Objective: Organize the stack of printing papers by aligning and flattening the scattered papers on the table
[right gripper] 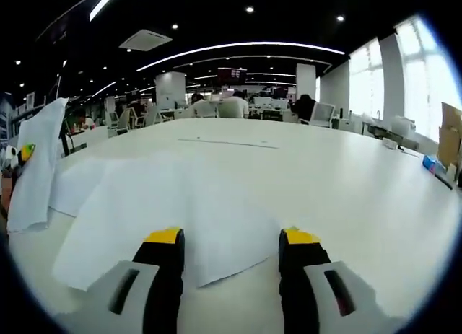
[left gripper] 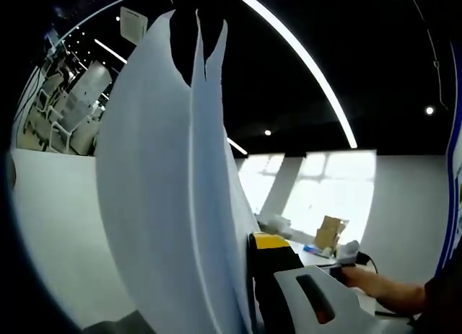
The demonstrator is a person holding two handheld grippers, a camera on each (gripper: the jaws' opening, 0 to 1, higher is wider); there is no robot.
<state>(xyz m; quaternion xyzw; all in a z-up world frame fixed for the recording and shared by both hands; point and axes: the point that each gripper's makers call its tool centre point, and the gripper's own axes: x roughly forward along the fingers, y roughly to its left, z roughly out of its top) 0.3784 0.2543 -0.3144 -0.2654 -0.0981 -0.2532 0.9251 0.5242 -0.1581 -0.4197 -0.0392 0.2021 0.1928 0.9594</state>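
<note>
Right gripper (right gripper: 229, 258): jaws spread wide, yellow-tipped, gripping nothing, poised low at the near edge of the white table (right gripper: 346, 182). Placed, by the look of it, to close on the nearest loose sheet (right gripper: 180, 211), whose near edge runs between the tips.

Loose sheets: white printing paper, lying flat and overlapping, skewed to each other, spread from the near edge toward the table's left side; a second sheet (right gripper: 79, 186) juts out beyond, leftward. Not yet squared into a stack.

Left gripper (left gripper: 249, 276): clamped on lifted paper sheets (left gripper: 166, 175), held upright off the table and fanning apart at the top. Same bundle at the table's left edge in the right gripper view (right gripper: 36, 168), drooping. Likely gathered there so further sheets can be added and the edges tapped level.

Far right edge of table: cardboard box (left gripper: 330, 231), small blue item (right gripper: 432, 163), unclear clutter. A person's hand (left gripper: 361, 276) at the edge, purpose not clear.

Beyond: office chairs, desks, ceiling light strips, bright windows.
</note>
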